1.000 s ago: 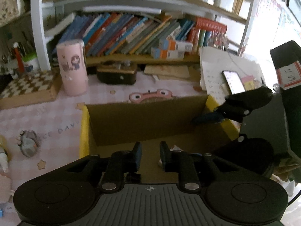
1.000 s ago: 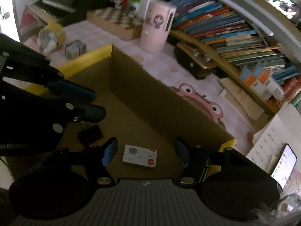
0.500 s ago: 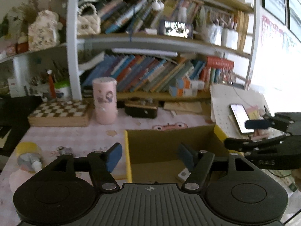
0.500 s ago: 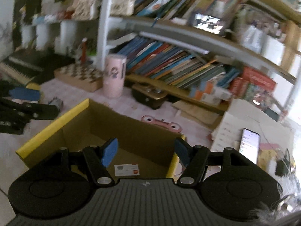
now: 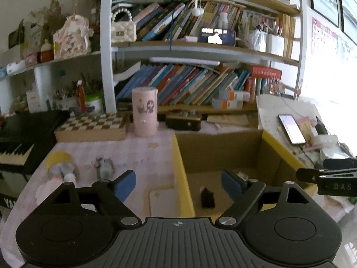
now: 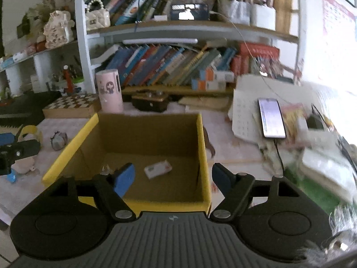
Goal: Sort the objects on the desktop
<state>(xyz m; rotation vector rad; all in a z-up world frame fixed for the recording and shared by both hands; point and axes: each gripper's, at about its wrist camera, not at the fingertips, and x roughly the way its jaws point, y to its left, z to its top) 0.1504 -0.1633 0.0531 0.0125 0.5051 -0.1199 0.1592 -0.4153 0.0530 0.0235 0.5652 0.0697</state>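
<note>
A yellow-rimmed cardboard box (image 5: 181, 178) (image 6: 71, 147) stands on the pink desk mat. On its floor lie a black binder clip (image 5: 207, 197) and a small white card box (image 6: 158, 169). My left gripper (image 5: 178, 183) hovers over the box's left wall; its jaws are opening, with nothing between them. My right gripper (image 6: 174, 177) hangs above the box's near right corner, its jaws opening too and empty. Each gripper shows at the edge of the other's view: the right gripper (image 5: 330, 176) and the left gripper (image 6: 13, 154). A small grey toy (image 5: 104, 167) (image 6: 58, 139) and a yellow-capped object (image 5: 60, 167) lie left of the box.
Behind the box stand a pink cylinder (image 5: 145, 111) (image 6: 109, 91), a chessboard (image 5: 93, 127) and a dark case (image 5: 184, 121). A phone (image 5: 291, 129) (image 6: 271, 118) lies on papers at the right. A keyboard (image 5: 13, 154) borders the left edge, with bookshelves at the back.
Both grippers have drawn back and up out of the box. The left jaws went from nearly shut to wide open. The right view has rolled level and its jaws have widened.
</note>
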